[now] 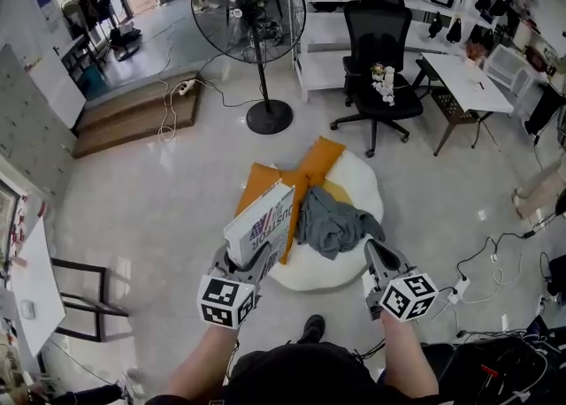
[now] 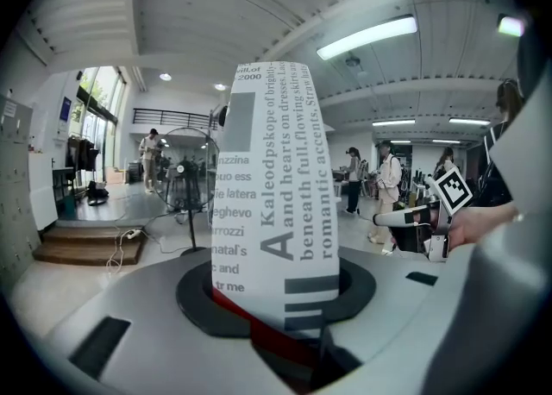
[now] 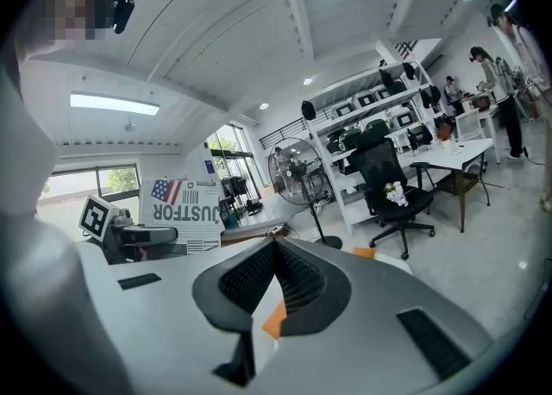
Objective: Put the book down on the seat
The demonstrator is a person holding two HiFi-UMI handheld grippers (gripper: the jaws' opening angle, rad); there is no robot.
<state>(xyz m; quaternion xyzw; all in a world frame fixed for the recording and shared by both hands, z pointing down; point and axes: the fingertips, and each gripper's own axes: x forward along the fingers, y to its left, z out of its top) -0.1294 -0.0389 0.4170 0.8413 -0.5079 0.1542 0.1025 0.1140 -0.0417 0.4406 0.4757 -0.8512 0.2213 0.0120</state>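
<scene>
A white book point(image 1: 261, 220) with bold black print stands upright in my left gripper point(image 1: 243, 262), which is shut on its lower edge. It is raised over the left edge of the seat point(image 1: 363, 180), a round white pouffe. On the seat lie an orange cushion point(image 1: 320, 157) and a crumpled grey garment point(image 1: 336, 222). In the left gripper view the book point(image 2: 274, 195) rises straight up from between the jaws of my left gripper point(image 2: 280, 303). My right gripper point(image 1: 378, 255) hovers over the seat's right front edge. It is shut and holds nothing point(image 3: 274, 251). From the right gripper view the book point(image 3: 181, 203) shows at the left.
A tall standing fan point(image 1: 248, 14) and a black office chair point(image 1: 380, 49) stand beyond the seat, with a white table point(image 1: 464, 80) at the back right. Cables and a power strip point(image 1: 460, 288) lie on the floor at the right. A low wooden platform point(image 1: 133, 116) sits at the left.
</scene>
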